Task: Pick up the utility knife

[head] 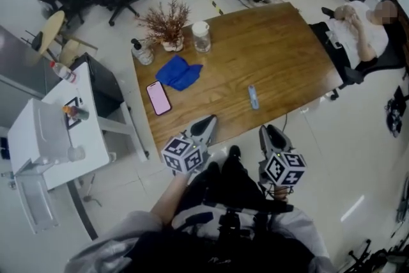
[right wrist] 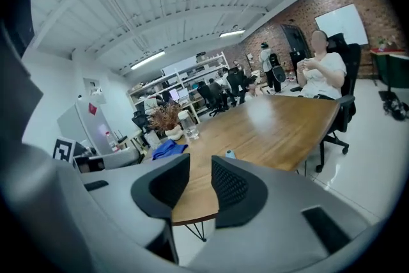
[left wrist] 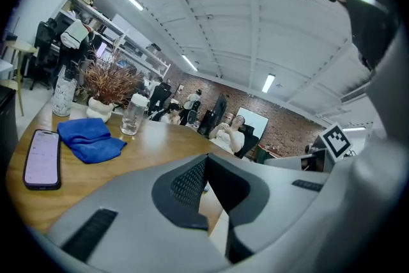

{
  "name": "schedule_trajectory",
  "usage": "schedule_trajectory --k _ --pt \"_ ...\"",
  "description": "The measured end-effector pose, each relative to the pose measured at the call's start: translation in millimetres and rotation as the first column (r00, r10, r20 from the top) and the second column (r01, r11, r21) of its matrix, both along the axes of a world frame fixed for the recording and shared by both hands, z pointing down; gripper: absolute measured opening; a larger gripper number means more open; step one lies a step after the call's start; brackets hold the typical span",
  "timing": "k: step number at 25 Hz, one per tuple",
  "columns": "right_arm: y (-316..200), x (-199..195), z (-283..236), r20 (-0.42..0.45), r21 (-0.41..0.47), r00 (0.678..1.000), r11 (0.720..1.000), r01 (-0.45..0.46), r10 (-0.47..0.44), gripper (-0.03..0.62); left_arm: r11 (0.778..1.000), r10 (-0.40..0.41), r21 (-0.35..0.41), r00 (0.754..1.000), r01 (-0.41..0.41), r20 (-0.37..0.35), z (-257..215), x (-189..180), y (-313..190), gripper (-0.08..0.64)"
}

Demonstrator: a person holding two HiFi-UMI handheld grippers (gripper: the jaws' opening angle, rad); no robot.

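Observation:
The utility knife (head: 253,97) is a small pale-blue bar lying flat on the wooden table (head: 275,41), near its front edge; in the right gripper view the knife (right wrist: 229,154) shows just past the right jaw. My right gripper (head: 267,131) (right wrist: 200,166) hovers short of the table edge, just right of the knife, open with nothing between its pads. My left gripper (head: 209,119) (left wrist: 206,160) hangs at the front edge left of the knife, its pads meeting at the tips, empty.
On the table's left part lie a pink phone (head: 158,97) and a blue cloth (head: 179,72); behind them stand a clear jar (head: 201,36), a dried plant (head: 167,25) and a bottle (head: 142,52). A person (head: 361,29) sits at the right end. A white stand (head: 57,131) is on the left.

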State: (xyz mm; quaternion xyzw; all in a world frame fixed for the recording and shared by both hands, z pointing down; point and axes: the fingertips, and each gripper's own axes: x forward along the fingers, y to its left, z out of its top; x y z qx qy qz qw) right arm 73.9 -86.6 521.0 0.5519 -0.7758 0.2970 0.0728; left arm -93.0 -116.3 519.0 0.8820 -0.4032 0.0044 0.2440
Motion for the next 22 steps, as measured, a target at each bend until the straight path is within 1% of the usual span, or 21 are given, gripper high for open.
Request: schedule_trajectory --k 3,6,9,11,13,15,16,20,22 --pt "-27.5 4.6 21.0 -0.068 -0.035 0.996 0.998 0.049 -0.051 0.149 0.999 -0.034 0.012 0.999 0.034 0.002 -6.0 -1.0 -18.7 0.006" --pt "-57.0 5.3 42.0 -0.131 -0.066 0.986 0.993 0.096 -0.104 0.175 0.997 -0.070 0.020 0.997 0.069 0.013 -10.3 -2.7 -36.0 0.006" --pt "-85.7 5.1 66.7 -0.194 -0.099 0.970 0.986 0.132 -0.149 0.176 0.995 -0.101 0.015 0.995 0.100 0.023 -8.3 -3.3 -50.2 0.006" --pt "-102.5 -0.1 87.1 -0.252 -0.133 0.948 0.977 0.167 -0.196 0.176 0.993 -0.121 0.007 0.992 0.121 0.031 -5.2 -6.9 -58.1 0.006" --pt "-116.0 -7.7 107.1 -0.317 -0.173 0.915 0.964 0.203 -0.249 0.176 0.990 -0.140 0.000 0.989 0.140 0.046 -1.3 -11.6 -64.4 0.006" --pt "-126.5 -14.4 123.9 -0.359 -0.218 0.885 0.949 0.228 -0.295 0.176 0.987 -0.158 -0.008 0.986 0.158 0.057 1.8 -15.1 -70.0 0.006" --pt "-131.0 -17.4 130.7 -0.369 -0.240 0.876 0.942 0.234 -0.311 0.176 0.986 -0.167 -0.012 0.984 0.168 0.059 2.7 -16.7 -72.7 0.006" --pt "-140.2 -24.6 150.6 -0.382 -0.313 0.859 0.922 0.228 -0.342 0.176 0.979 -0.199 -0.026 0.978 0.201 0.066 4.5 -22.3 -78.7 0.006" --pt "-141.2 -23.7 156.9 -0.403 -0.326 0.847 0.920 0.220 -0.346 0.176 0.977 -0.206 -0.033 0.976 0.209 0.073 5.9 -23.7 -79.4 0.006"
